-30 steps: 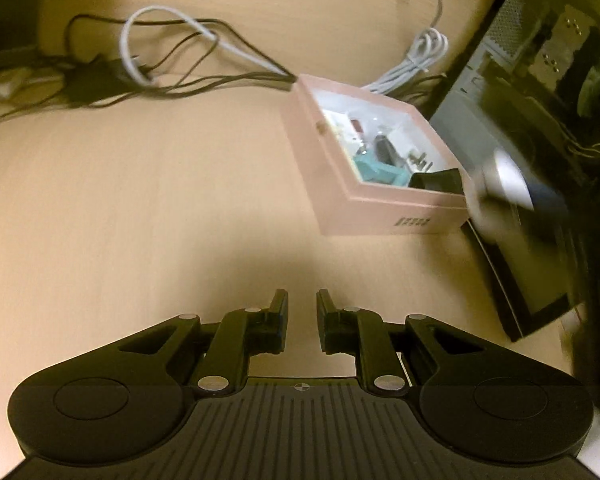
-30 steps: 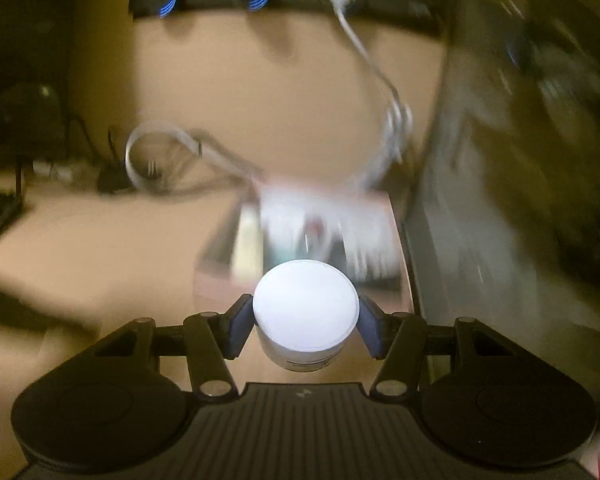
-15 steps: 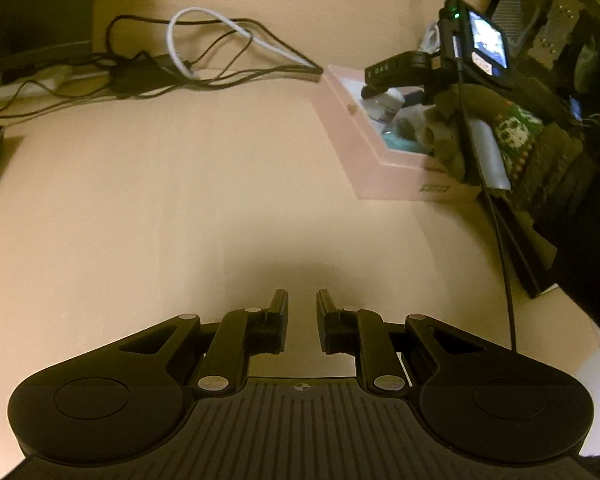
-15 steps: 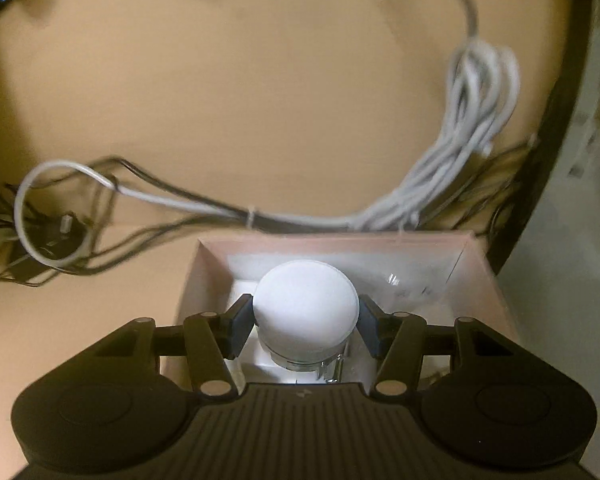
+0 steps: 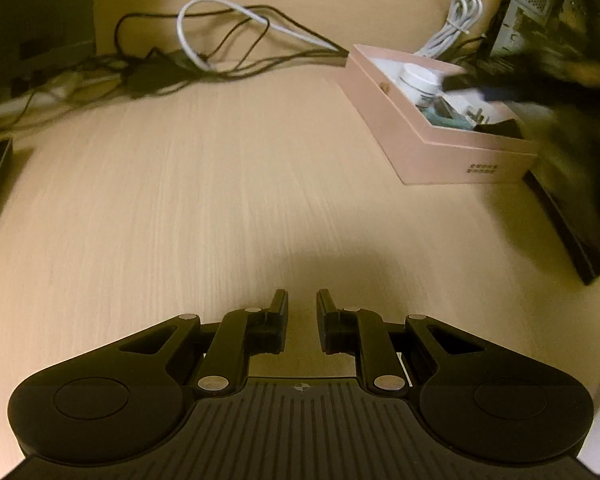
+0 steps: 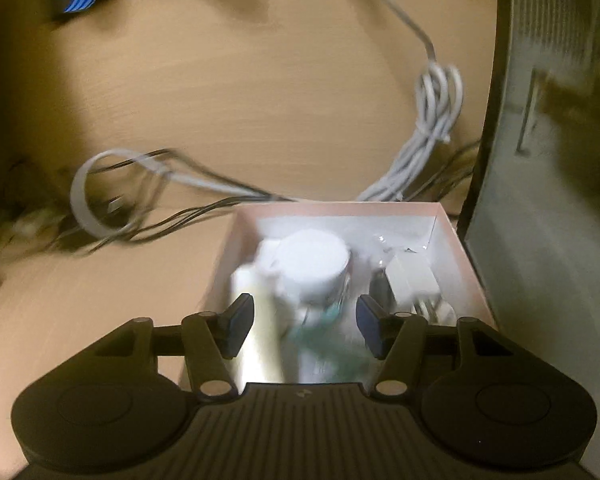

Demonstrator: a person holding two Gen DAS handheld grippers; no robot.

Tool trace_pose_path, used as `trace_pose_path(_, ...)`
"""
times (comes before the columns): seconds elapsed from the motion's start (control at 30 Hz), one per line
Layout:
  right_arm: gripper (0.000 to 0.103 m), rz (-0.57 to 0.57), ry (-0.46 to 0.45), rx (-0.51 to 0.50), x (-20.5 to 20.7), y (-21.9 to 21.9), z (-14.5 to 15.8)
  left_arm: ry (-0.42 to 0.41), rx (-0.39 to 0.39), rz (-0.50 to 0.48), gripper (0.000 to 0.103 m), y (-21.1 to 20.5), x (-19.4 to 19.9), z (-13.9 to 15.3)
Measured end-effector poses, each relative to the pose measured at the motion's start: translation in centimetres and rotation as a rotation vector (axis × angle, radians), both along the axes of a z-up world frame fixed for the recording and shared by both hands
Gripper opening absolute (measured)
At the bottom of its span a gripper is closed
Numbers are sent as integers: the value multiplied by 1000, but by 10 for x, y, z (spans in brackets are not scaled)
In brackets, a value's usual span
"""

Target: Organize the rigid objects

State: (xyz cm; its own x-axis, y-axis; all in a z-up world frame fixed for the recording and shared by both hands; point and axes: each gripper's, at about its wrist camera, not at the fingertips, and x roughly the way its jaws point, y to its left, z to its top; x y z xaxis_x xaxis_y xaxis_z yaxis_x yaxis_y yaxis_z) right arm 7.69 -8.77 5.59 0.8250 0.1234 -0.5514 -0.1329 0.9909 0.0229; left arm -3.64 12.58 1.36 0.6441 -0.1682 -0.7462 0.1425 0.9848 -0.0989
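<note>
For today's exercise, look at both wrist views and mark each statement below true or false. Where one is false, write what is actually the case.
1. The white jar sits inside the pink box. True.
2. The right gripper is clamped on the jar. False: its jaws have just been opening, and the jar stands beyond its fingertips, clear of the pads.
3. The left gripper holds nothing. True: it is shut over bare table.
4. The box is otherwise empty. False: other small items lie beside the jar.
5. A coiled white cable lies behind the box. True.
</note>
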Motion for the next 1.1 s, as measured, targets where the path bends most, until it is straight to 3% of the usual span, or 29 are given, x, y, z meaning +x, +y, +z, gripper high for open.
trace_pose_path(0.1, 63, 26, -13, -38, -56, 4, -6, 3, 39, -6, 17, -7, 11, -7)
trace_pose_path(0.27, 63, -1, 94, -97, -118, -1, -42, -12, 104, -100, 22, -30, 16, -12)
trace_pose_path(0.4, 63, -36, 164, -78, -140, -18, -61, -35, 133, -206, 22, -54, 12, -12)
trace_pose_path(0.57, 63, -54, 151, -75, -144, -32, -74, -78, 90, -292, 23, -87, 10, -20)
trace_pose_path(0.7, 70, -87, 123, -46, -140, -41, -82, -152, 84, -259, 32, -104, 5, -27)
trace_pose_path(0.83, 80, -112, 112, -33, -137, -42, -85, -215, -3, -81, 31, -102, 1, -35)
trace_pose_path(0.97, 89, -145, 93, -24, -127, -42, -88, -273, 57, -59, 31, -114, -1, -39)
trace_pose_path(1.1, 96, -117, 43, -22, -120, -41, -95, -293, 39, -33, 31, -113, 2, -41)
